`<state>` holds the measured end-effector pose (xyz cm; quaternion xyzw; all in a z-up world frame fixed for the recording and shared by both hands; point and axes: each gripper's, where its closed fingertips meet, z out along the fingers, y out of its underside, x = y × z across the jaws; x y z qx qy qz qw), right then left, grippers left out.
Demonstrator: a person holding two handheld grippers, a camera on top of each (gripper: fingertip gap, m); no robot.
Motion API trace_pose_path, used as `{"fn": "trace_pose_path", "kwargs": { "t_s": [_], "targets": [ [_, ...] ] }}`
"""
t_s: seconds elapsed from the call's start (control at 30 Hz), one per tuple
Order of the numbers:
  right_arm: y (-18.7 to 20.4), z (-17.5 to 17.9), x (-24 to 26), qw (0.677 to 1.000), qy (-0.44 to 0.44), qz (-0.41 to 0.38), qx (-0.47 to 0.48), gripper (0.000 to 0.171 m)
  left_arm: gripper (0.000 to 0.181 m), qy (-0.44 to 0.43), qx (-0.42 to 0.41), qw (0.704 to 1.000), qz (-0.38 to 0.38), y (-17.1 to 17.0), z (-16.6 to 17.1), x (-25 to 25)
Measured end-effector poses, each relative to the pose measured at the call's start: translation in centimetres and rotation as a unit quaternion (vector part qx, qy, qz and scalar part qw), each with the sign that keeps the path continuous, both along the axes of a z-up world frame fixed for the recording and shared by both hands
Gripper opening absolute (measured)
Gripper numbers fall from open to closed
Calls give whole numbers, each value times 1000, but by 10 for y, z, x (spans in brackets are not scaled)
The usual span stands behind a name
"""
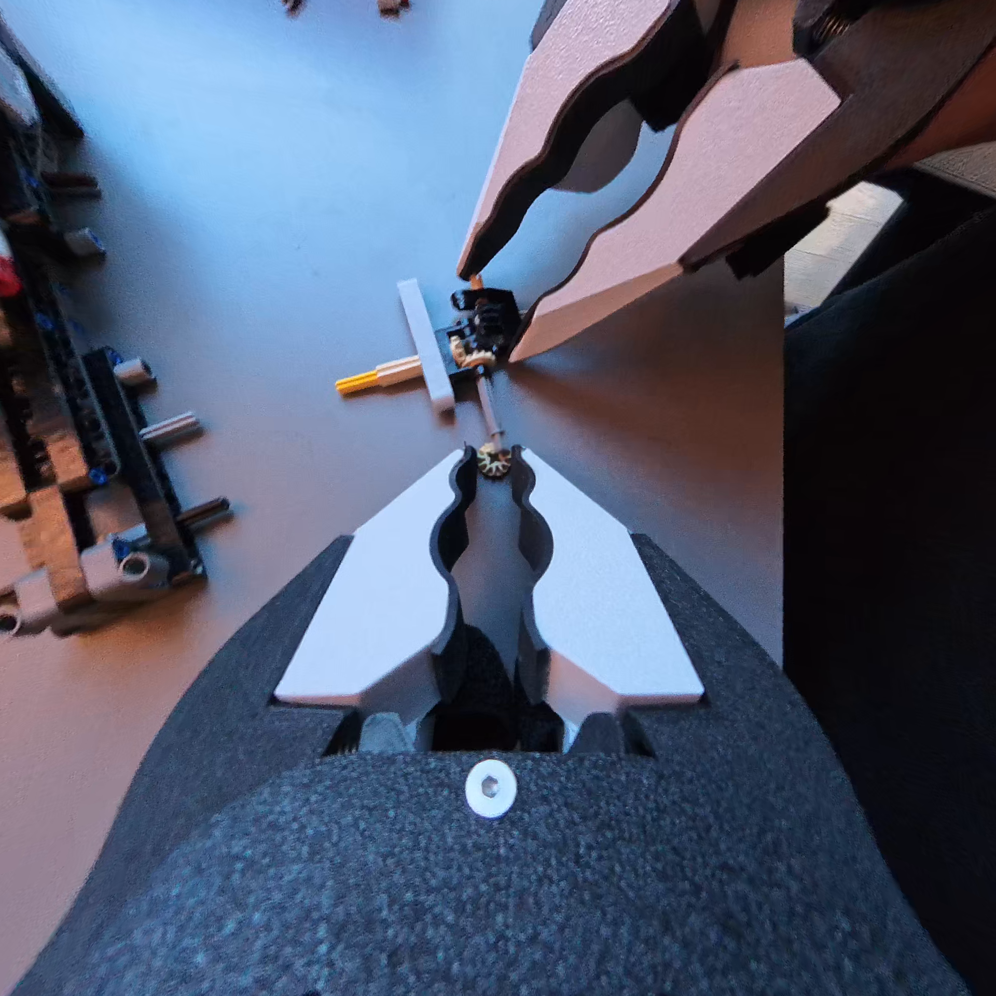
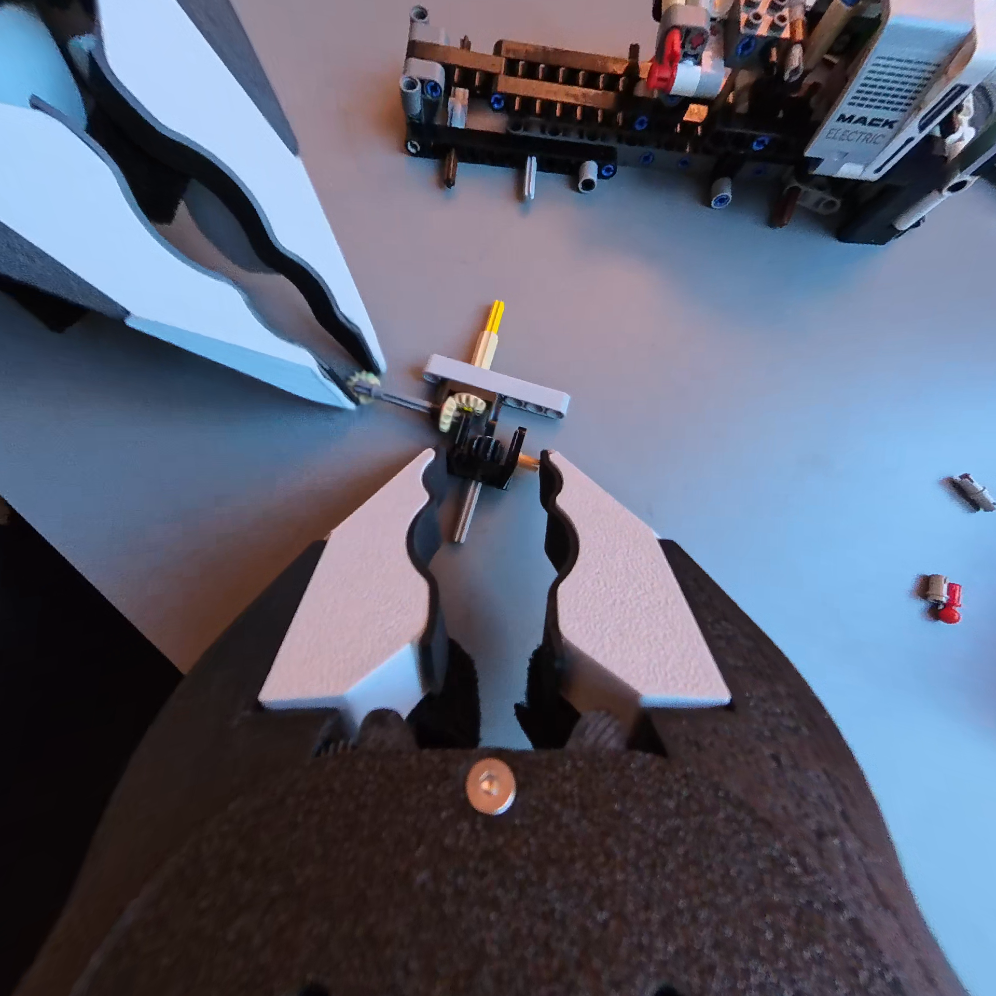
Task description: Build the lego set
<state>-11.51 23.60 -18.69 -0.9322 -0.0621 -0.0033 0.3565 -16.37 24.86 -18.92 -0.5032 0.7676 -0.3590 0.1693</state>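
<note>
A small gear assembly (image 2: 482, 458) lies on the grey table: a black frame with a black gear, a white beam (image 2: 496, 385) and a yellow axle (image 2: 495, 315). A thin grey axle (image 2: 401, 401) sticks out of its side and carries a tan bevel gear (image 2: 362, 384) at its end. My left gripper (image 1: 491, 450) is shut on that tan gear (image 1: 493, 462). My right gripper (image 2: 488, 458) clamps the black frame: one finger touches the frame, the other a tan pin end. In the left wrist view the right gripper (image 1: 493, 310) comes in from the upper right.
The large truck chassis build (image 2: 593, 108) stands at the back of the table and also shows in the left wrist view (image 1: 108, 485). Two small loose parts (image 2: 943, 598) (image 2: 973, 490) lie at the right. The table edge (image 1: 781, 485) runs close to the grippers. Tip to tip, the grippers are about 6 centimetres apart.
</note>
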Motion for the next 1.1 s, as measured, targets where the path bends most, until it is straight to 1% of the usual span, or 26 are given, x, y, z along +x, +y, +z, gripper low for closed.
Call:
{"fn": "trace_pose_path", "kwargs": {
  "t_s": [0.03, 0.17, 0.4, 0.5, 0.57, 0.7, 0.9, 0.97, 1.1],
  "targets": [
    [0, 0, 1, 1000, 1, -1, 0, 34, 9, 1, 0, 1000, 8, 4, 0, -3],
    [0, 0, 3, 1000, 6, 2, 0, 34, 10, 0, -17, 1000, 18, 8, 0, -10],
    [4, 0, -3, 1000, 2, 24, -4, 34, 10, 0, -17, 1000, 14, -1, 0, -4],
    [5, 0, -7, 999, -7, 44, -5, 34, 10, -1, -17, 1000, 18, -3, 0, -1],
    [5, 0, -7, 998, -29, 58, -6, 34, 10, 0, -18, 1000, 21, -3, 0, 0],
    [6, 0, -8, 995, -53, 88, -3, 34, 10, 5, -11, 999, 30, 4, 0, -7],
    [6, 0, -9, 994, -38, 102, -10, 34, 10, 22, -11, 999, 35, 18, 0, -26],
    [6, 0, -11, 993, -35, 112, -13, 34, 10, 27, -24, 999, 35, 18, 0, -29],
    [5, 0, -14, 992, -37, 122, -16, 34, 19, 34, -42, 998, 44, 20, 1, -30]
  ]
}}
